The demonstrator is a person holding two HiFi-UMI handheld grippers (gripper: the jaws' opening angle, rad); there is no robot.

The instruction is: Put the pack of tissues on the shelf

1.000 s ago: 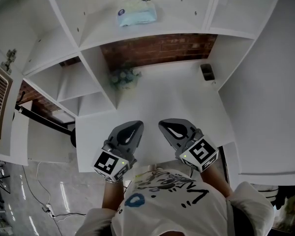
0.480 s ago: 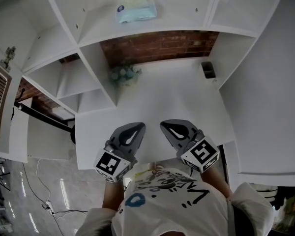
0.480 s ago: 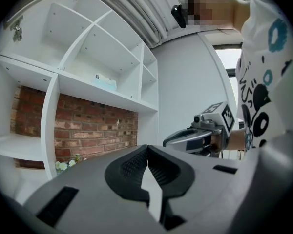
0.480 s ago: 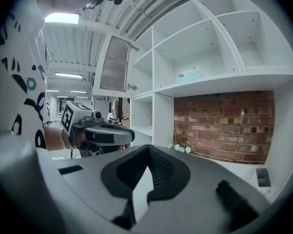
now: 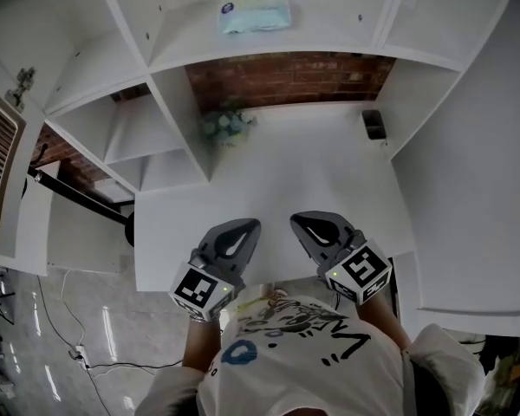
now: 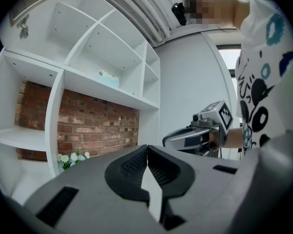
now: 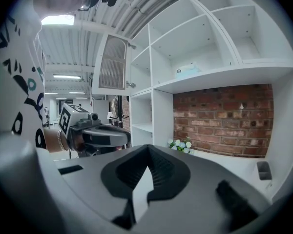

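left hand-held gripper: jaws fully together, nothing in them.
right hand-held gripper: same, closed and empty.
tissues vs grippers: pack of tissues lies on the shelf above the brick wall, well apart from both grippers, up and ahead of them.
pose: grippers side by side near the person's chest, over the desk's near edge, aimed roughly level at the shelving.
pack look: pale blue soft pack lying flat, with a round dark label at one end.

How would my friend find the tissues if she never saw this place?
Find the big white shelf unit above the desk. The pack of tissues lies on the board just over the brick wall. It is pale blue and flat, unlike the flowers down below.
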